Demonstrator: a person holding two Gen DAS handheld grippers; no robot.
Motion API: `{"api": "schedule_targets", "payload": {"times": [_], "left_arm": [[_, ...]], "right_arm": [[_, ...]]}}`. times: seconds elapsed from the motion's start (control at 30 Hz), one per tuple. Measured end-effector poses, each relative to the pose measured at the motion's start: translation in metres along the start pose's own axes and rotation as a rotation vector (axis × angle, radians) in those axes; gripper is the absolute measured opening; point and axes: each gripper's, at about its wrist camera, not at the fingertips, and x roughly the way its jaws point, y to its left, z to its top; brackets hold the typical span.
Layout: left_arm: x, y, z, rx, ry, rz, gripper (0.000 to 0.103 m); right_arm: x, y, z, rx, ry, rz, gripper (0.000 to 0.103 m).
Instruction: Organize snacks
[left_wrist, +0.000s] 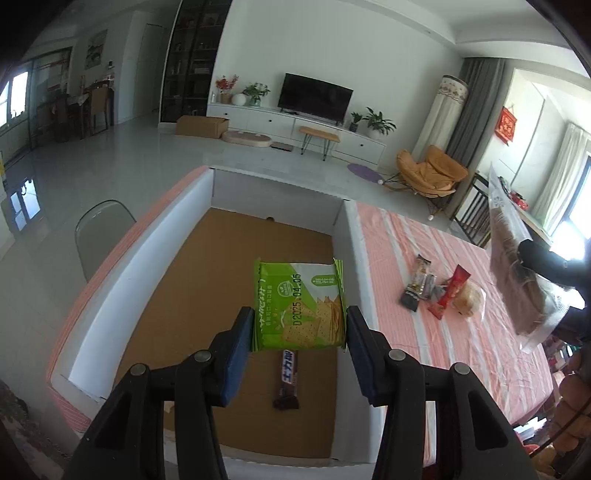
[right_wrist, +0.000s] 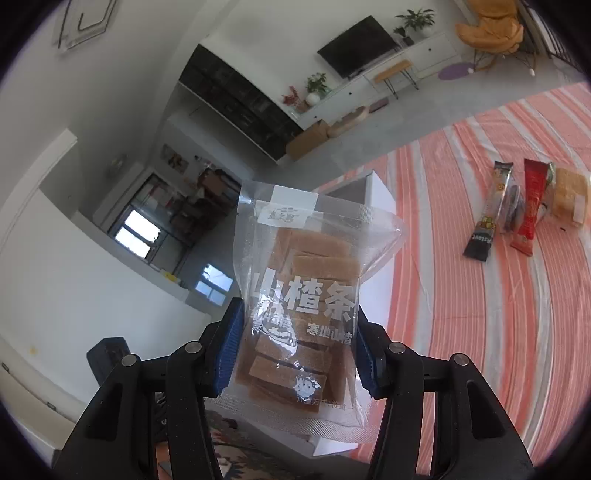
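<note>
While the left gripper (left_wrist: 300, 332) clamps a green cracker packet (left_wrist: 300, 306) above the white-walled box (left_wrist: 349, 236), where a chocolate bar (left_wrist: 287, 380) already lies, the step in hand is loading; next, lower and release. Right of the box, loose snacks (left_wrist: 441, 291) wait on the striped tablecloth (left_wrist: 461, 350). The right gripper (right_wrist: 297, 354) pinches a clear bag of hawthorn strips (right_wrist: 303, 295), held aloft, due for the box too

Black TV (left_wrist: 314, 96) on white cabinet (left_wrist: 295, 123); orange chair (left_wrist: 428, 171) by grey curtain (left_wrist: 476, 107); cardboard carton (left_wrist: 201, 125) on floor.
</note>
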Motion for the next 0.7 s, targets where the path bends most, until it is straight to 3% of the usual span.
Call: {"api": "schedule_targets", "payload": {"times": [0.1, 0.2, 0.27, 0.33, 0.4, 0.53, 0.63, 0.7], "left_arm": [[0.02, 0.045, -0.008, -0.072, 0.033, 0.113, 0.049], [0.039, 0.065, -0.023, -0.085, 0.079, 0.193, 0.05], [0.051, 0.07, -0.035, -0.094, 0.123, 0.234, 0.059], [0.064, 0.073, -0.041, -0.114, 0.164, 0.247, 0.085], [0.069, 0.071, -0.045, -0.125, 0.158, 0.241, 0.085], [0.072, 0.057, -0.048, -0.121, 0.127, 0.217, 0.086], [0.063, 0.032, -0.047, -0.106, 0.077, 0.137, 0.086], [0.059, 0.002, -0.044, -0.065, 0.057, 0.071, 0.087]], "right_arm": [[0.045, 0.038, -0.004, -0.113, 0.061, 0.001, 0.056], [0.093, 0.053, -0.019, -0.163, 0.123, -0.007, 0.057], [0.124, 0.054, -0.03, -0.193, 0.17, -0.033, 0.065], [0.15, 0.047, -0.042, -0.214, 0.247, -0.072, 0.071], [0.156, 0.036, -0.049, -0.23, 0.289, -0.1, 0.075], [0.131, 0.007, -0.053, -0.309, 0.189, -0.247, 0.078], [0.096, -0.029, -0.055, -0.312, 0.099, -0.388, 0.083], [0.071, -0.063, -0.057, -0.298, 0.056, -0.535, 0.083]]}}
